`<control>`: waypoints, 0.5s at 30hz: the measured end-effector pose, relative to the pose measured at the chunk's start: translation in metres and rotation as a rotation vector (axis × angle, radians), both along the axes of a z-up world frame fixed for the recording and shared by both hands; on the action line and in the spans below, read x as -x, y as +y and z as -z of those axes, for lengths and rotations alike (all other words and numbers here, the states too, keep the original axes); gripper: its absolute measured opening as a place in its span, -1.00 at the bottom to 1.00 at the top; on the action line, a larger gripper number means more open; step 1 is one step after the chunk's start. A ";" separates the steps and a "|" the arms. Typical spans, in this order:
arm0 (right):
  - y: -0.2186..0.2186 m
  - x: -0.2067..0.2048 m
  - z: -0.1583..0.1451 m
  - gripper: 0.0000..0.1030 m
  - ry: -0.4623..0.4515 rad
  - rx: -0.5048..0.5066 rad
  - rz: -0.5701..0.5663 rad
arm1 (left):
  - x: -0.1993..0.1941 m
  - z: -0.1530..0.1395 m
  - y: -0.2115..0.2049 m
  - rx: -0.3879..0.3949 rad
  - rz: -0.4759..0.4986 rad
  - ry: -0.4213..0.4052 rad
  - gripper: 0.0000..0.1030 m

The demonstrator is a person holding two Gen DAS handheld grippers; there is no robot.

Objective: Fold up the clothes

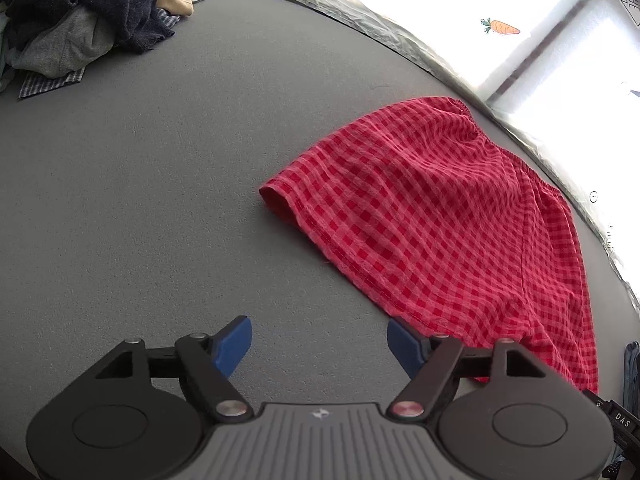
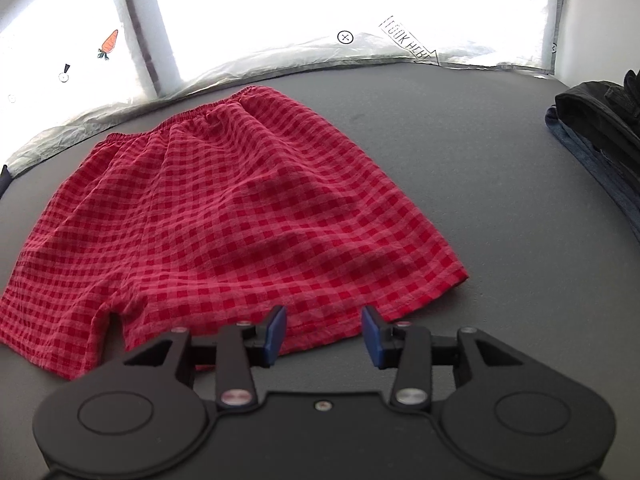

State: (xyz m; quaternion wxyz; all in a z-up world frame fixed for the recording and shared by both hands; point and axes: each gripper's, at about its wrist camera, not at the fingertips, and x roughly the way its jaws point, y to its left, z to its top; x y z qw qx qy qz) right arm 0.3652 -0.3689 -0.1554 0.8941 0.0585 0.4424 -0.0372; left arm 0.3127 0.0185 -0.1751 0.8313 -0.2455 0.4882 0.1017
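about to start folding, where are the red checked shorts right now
The red checked shorts lie flat on the grey table, waistband toward the window, just ahead of the open right gripper.

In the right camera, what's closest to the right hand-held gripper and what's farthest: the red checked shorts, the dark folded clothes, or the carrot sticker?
From the right hand-held gripper:
1. Red checked shorts, just ahead, hem by the fingertips.
2. Dark folded clothes, off to the right.
3. Carrot sticker, on the bright window, far left.

Grey felt-like worktop (image 1: 140, 200) fills the scene, edged along the far side by crinkled clear plastic (image 2: 120, 108). Beyond it, a window (image 2: 280, 8) blazes white, split by a dark frame (image 2: 140, 28), with a carrot sticker (image 2: 110, 42) on the glass.
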 end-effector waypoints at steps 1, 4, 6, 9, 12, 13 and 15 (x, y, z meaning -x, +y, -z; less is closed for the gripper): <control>0.008 0.001 -0.001 -0.15 -0.002 0.005 -0.011 | -0.001 0.000 0.004 -0.002 0.001 -0.001 0.54; 0.038 0.005 -0.005 -0.14 -0.020 0.020 -0.049 | -0.009 0.000 0.023 -0.010 0.001 -0.007 0.55; 0.061 0.008 -0.008 -0.14 -0.037 0.032 -0.072 | -0.014 0.000 0.036 0.003 0.005 -0.013 0.55; 0.095 0.012 -0.011 -0.19 -0.055 0.034 -0.105 | -0.024 0.002 0.056 0.037 0.027 -0.020 0.55; 0.133 0.013 -0.011 -0.35 -0.065 0.030 -0.152 | -0.031 0.003 0.072 0.029 0.078 -0.033 0.56; 0.147 0.012 -0.011 -0.42 -0.069 0.022 -0.175 | -0.034 0.004 0.078 0.028 0.091 -0.034 0.56; 0.176 0.011 -0.009 -0.55 -0.076 0.008 -0.219 | -0.039 0.007 0.090 0.031 0.110 -0.036 0.56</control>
